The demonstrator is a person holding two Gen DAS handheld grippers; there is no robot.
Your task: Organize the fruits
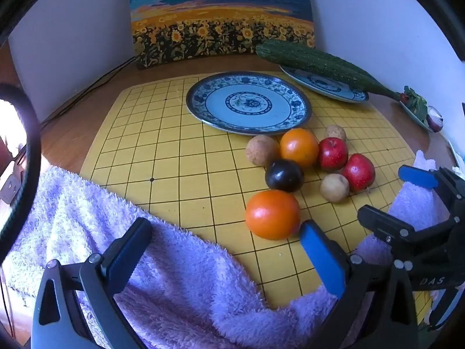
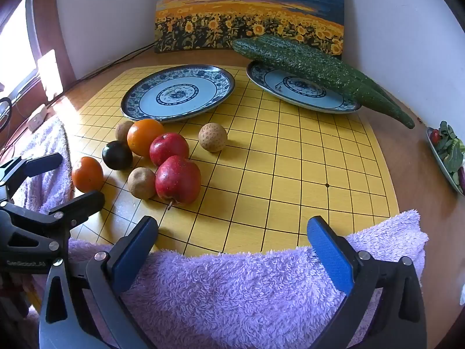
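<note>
A cluster of fruit lies on the yellow grid board (image 1: 174, 151): two oranges (image 1: 272, 214) (image 1: 299, 147), two red apples (image 1: 333, 154) (image 1: 358, 172), a dark plum (image 1: 284, 175) and brown round fruits (image 1: 262, 150). In the right wrist view the near apple (image 2: 178, 179), orange (image 2: 87, 174) and a lone brown fruit (image 2: 212, 137) show. An empty blue-patterned plate (image 1: 249, 103) (image 2: 178, 93) sits behind them. My left gripper (image 1: 226, 250) is open, empty, just in front of the near orange. My right gripper (image 2: 232, 247) is open, empty, over the towel.
A second plate (image 2: 302, 90) holds a long green cucumber (image 2: 314, 67). A purple towel (image 2: 232, 290) (image 1: 145, 261) covers the board's near edge. A sunflower painting (image 1: 221, 17) leans on the wall. A dish of greens (image 2: 447, 151) sits at far right.
</note>
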